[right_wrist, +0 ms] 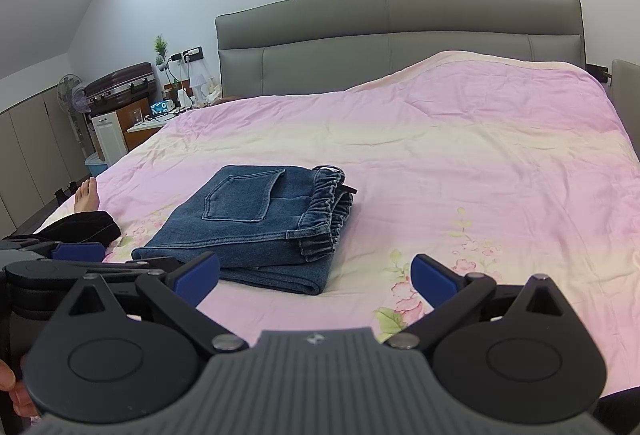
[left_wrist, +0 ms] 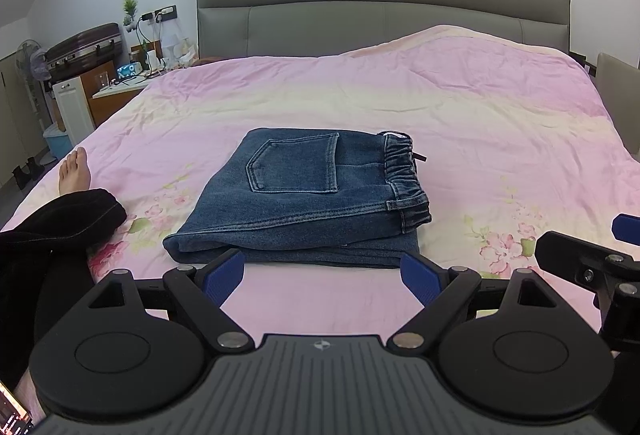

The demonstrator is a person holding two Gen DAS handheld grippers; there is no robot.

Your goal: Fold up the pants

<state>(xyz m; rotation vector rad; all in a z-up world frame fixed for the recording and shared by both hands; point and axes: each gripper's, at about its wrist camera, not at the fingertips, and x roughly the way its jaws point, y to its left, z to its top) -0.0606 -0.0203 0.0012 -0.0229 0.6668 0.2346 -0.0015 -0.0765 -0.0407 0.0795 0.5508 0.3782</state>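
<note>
the jeans (left_wrist: 304, 195) are seen folded into a compact stack near the middle of the bed (left_wrist: 480, 123), a bit toward the near edge, back pocket up, elastic waistband on the right side. the fold is judged to be done or nearly done.

risks from here, as a judgement: the stack could be knocked askew if either tool is pushed fwd, since the near edge of the denim lies just beyond the fingertips. the lower layer sticks out at the near right corner of the stack, so it could be snagged and dragged open by a finger. thick denim tends to spring back, so the top layer may creep if nudged. the bedding is soft and wrinkled, so the stack could be tilted if pressed.

the left gripper (left_wrist: 322, 275) is spread wide, nothing held, nothing touched; it hangs just short of the jeans. the right gripper (right_wrist: 316, 277) is also spread wide and empty, with its left finger seen over the near edge of the denim; contact can't be confirmed.
</note>
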